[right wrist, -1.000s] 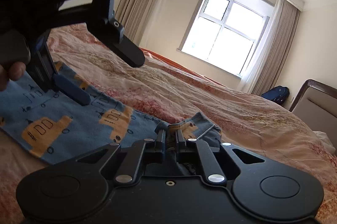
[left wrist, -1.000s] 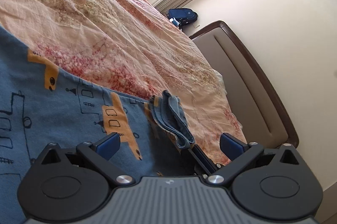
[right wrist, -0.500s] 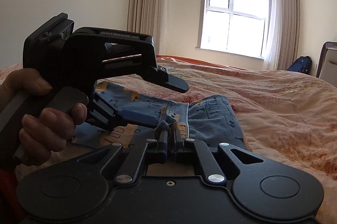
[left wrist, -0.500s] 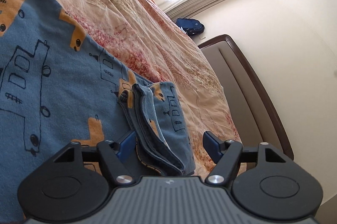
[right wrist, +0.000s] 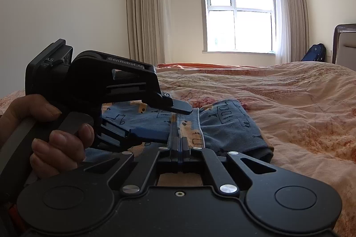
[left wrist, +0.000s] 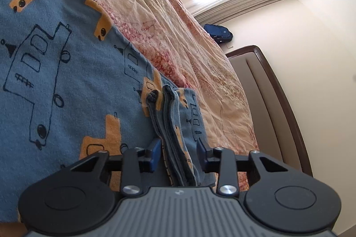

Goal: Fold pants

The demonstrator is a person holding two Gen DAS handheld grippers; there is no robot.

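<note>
Right tongs are clamped on the folded edge of the blue pants, which lie on the bed ahead. Left tongs stand open, straddling the same bunched edge without gripping it.

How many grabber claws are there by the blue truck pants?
2. The left gripper is open, with its fingers on either side of the bunched edge of the blue pants. The right gripper is shut on that edge, close beside the left one.

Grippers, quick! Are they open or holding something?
Left gripper: open, fingers either side of the blue truck-print pants' bunched edge.
Right gripper: shut on the pants.
</note>
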